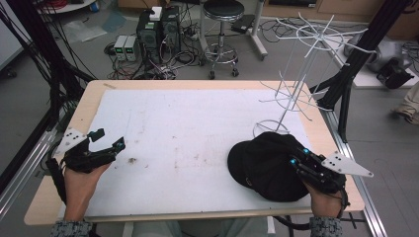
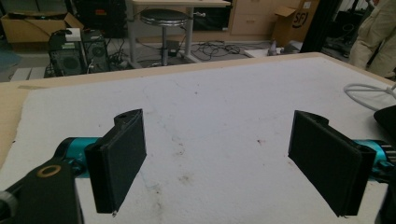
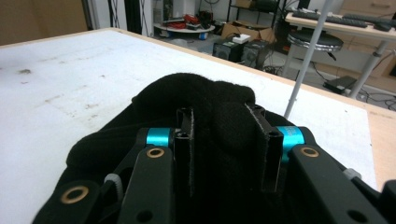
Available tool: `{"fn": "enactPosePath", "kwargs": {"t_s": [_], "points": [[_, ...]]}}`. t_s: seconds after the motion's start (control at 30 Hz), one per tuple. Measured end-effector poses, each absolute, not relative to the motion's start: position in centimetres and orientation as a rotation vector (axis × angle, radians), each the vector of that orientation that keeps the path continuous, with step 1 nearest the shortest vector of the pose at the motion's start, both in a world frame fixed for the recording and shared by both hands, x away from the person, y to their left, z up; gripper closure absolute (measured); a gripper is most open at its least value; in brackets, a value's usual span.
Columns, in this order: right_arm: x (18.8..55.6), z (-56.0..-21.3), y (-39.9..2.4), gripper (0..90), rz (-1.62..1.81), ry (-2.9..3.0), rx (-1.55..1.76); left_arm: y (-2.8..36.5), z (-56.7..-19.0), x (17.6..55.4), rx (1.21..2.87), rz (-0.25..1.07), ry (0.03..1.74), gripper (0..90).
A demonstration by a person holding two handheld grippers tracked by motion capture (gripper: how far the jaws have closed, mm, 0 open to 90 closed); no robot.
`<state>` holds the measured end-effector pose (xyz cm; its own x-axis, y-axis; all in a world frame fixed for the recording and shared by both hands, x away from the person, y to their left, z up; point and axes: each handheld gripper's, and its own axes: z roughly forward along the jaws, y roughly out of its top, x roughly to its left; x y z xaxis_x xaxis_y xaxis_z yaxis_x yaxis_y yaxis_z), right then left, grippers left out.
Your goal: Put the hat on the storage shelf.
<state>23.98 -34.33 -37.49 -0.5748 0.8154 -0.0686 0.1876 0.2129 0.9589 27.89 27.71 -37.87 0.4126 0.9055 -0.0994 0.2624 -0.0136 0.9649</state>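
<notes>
- Table [image 1: 89,101]: light wood top, covered almost edge to edge by a white mat [image 1: 188,133]; a bare wood strip shows along the left, far and right edges.
- Mat surface: faint brown stains near the centre, one small dark speck [image 1: 132,160] just right of the left gripper. The middle of the mat is open between the two grippers.
- Left gripper [image 1: 109,142]: at the near-left part of the mat, held in the left hand [image 1: 81,180]. Jaws stand wide apart, nothing between them; the left gripper view shows bare mat in the gap.
- Black cap [image 1: 262,165]: lies on the near-right part of the mat, brim toward the centre, close to the near edge.
- Right gripper [image 1: 296,157]: on the cap's right side, held in the right hand [image 1: 323,200]. In the right gripper view the jaws are drawn in on a raised fold of the cap's black fabric, which fills the space between them.
- White wire rack [image 1: 301,64]: stands at the far-right of the table; its ring base [image 1: 271,127] sits just beyond the cap.
- No containers on the table.
</notes>
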Motion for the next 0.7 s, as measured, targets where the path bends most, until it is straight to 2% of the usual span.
{"fn": "enactPosePath", "kwargs": {"t_s": [0.7], "points": [[21.7, -34.9, -33.3, 67.5, 1.387, 1.894, 0.841, 28.3, -37.3, 27.8, 1.501, 0.707, 1.074, 18.6]]}}
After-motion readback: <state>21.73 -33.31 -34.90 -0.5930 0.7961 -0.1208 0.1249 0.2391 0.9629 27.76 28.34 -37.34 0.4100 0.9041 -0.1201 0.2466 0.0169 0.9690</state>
